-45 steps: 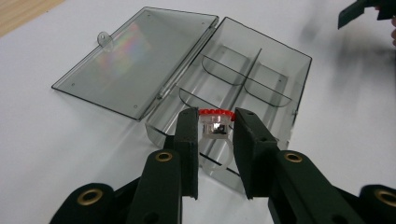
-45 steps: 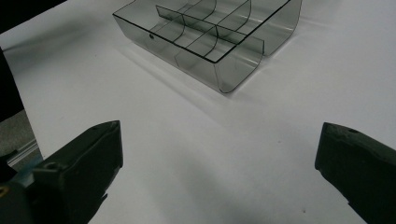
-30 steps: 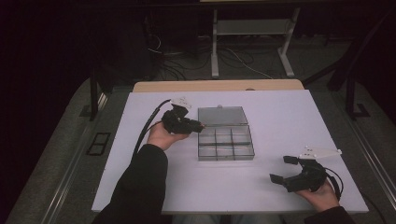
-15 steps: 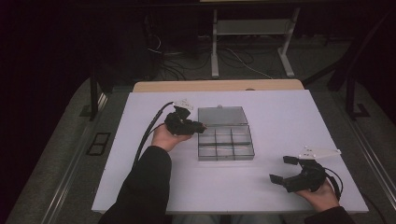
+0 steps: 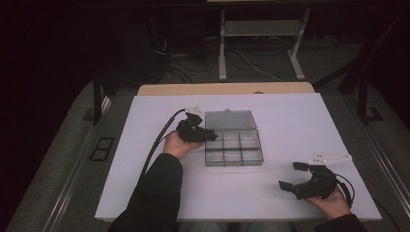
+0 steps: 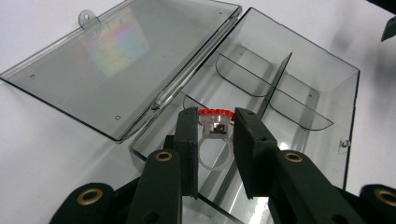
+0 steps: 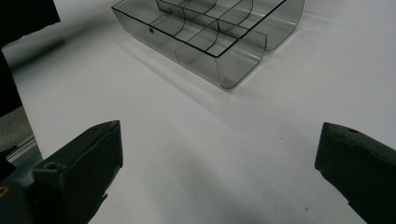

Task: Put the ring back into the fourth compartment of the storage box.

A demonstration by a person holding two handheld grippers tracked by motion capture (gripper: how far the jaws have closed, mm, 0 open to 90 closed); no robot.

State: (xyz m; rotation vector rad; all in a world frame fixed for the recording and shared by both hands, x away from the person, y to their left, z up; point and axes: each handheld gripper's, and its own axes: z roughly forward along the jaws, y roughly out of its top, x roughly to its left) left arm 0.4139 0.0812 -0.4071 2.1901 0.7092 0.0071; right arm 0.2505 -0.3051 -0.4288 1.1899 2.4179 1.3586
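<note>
A clear smoky plastic compartment box (image 5: 234,146) lies in the middle of the white table, its lid (image 5: 229,120) folded open toward the far side. My left gripper (image 5: 207,137) hovers over the box's left compartments. In the left gripper view it (image 6: 215,128) is shut on a small ring with a red top and clear band (image 6: 214,121), held above the box (image 6: 299,88) beside the open lid (image 6: 121,56). My right gripper (image 5: 291,176) rests near the table's front right, open with nothing between its fingers; in the right gripper view it (image 7: 219,154) faces the box (image 7: 210,28).
The white table surface (image 5: 290,116) stretches around the box. A tan board edge (image 5: 227,88) lies at its far side. Beyond it stand a desk frame (image 5: 261,34) and floor cables (image 5: 183,55). A cable (image 5: 159,140) trails from the left gripper.
My left gripper has shifted slightly right and toward the near side, over the box's left edge. The right gripper has stayed in place.
</note>
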